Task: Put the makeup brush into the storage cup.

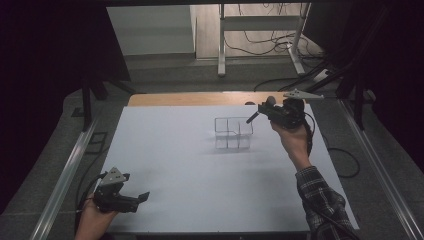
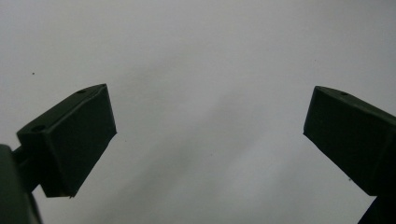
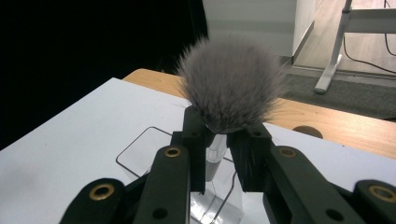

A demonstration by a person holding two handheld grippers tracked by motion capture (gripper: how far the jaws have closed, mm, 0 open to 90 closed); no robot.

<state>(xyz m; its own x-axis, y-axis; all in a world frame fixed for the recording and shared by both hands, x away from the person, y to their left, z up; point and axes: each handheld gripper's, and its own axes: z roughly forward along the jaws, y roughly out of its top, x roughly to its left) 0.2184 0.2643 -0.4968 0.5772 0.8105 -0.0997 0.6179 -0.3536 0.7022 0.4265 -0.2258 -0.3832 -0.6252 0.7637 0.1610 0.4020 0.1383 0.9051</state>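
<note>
A makeup brush with a fluffy grey head (image 3: pixel 232 84) stands upright between the jaws of my right gripper (image 3: pixel 223 140), which is shut on its silver neck. In the high view that gripper (image 1: pixel 263 111) hovers just right of and above a clear divided organizer box (image 1: pixel 233 132), and the brush handle (image 1: pixel 251 118) slants down toward the box's right compartment. The box's clear rim (image 3: pixel 135 151) lies below the jaws. My left gripper (image 1: pixel 140 198) rests low at the table's front left, far from the box. Its jaws stand wide apart (image 2: pixel 210 135) over bare white surface.
A white sheet (image 1: pixel 175 170) covers the table; a strip of wood (image 1: pixel 190 98) with a round hole (image 3: pixel 306 131) runs along the far edge. Beyond it stand a white desk frame (image 1: pixel 221 45) and floor cables (image 1: pixel 270 42). Metal rails flank both sides.
</note>
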